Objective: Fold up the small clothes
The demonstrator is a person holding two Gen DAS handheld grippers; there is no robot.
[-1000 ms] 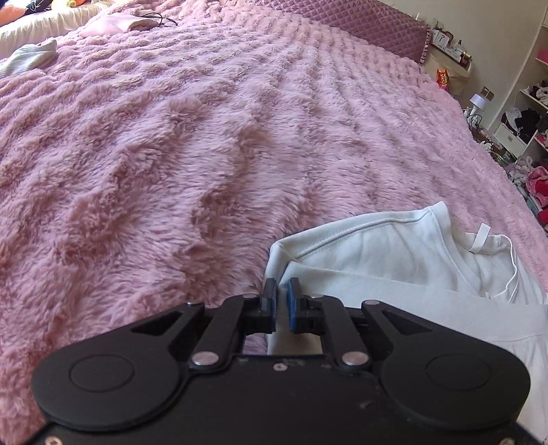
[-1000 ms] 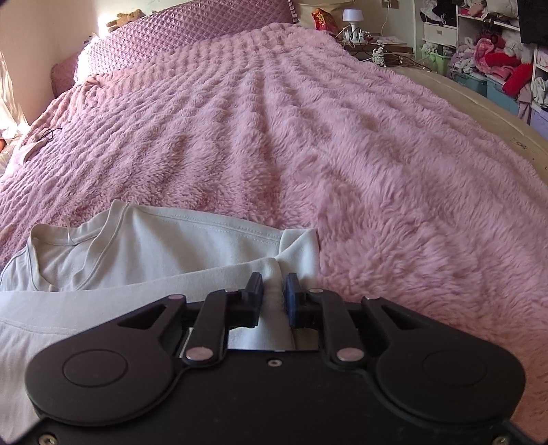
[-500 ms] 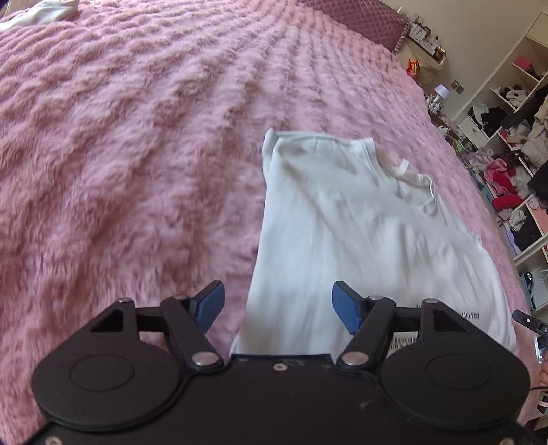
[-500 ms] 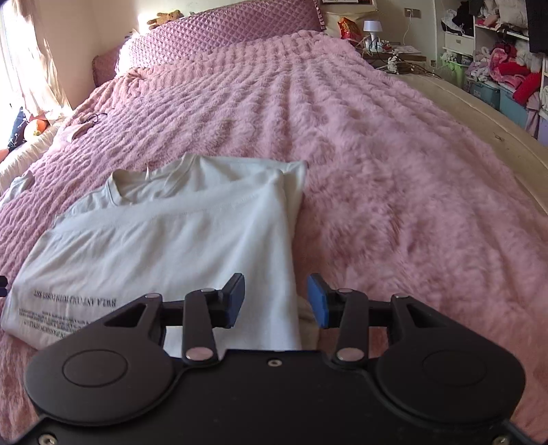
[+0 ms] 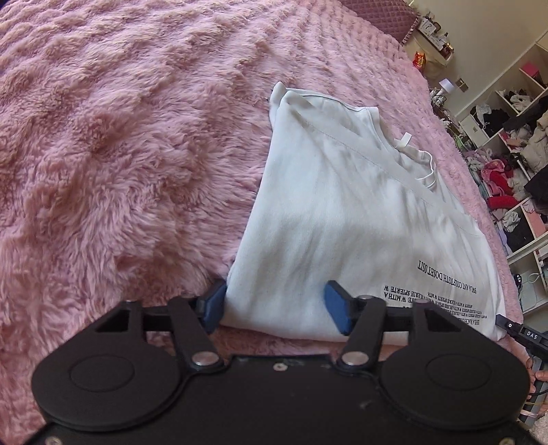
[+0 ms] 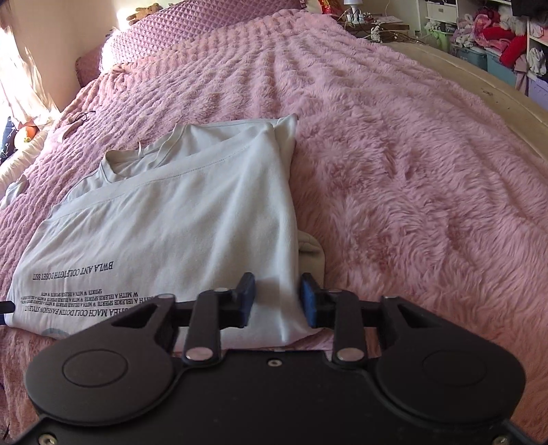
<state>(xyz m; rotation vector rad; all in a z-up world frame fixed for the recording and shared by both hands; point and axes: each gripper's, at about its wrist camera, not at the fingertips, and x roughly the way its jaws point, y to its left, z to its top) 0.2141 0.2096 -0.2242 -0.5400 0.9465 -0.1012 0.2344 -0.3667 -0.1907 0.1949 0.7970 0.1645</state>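
Once released at its collar, the T-shirt (image 5: 342, 222) lies folded in half; the left hand-held gripper (image 5: 275, 304) and right hand-held gripper (image 6: 277, 301), jaws just closing yet still apart, straddle its hem unpinched.

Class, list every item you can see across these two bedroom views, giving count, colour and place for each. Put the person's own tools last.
white cotton T-shirt with black printed text: one, white, folded on the blanket
fluffy pink blanket: one, pink, covering the bed
quilted mauve pillow: one, mauve, far end of the bed
brown soft toy: one, brown, on top of the pillow
open shelves of piled clothes: one unit, white, beside the bed
left gripper: one, black with blue-padded fingers, open around the T-shirt's near edge, just been closing
right gripper: one, black with blue-padded fingers, open around the T-shirt's near corner, just been closing
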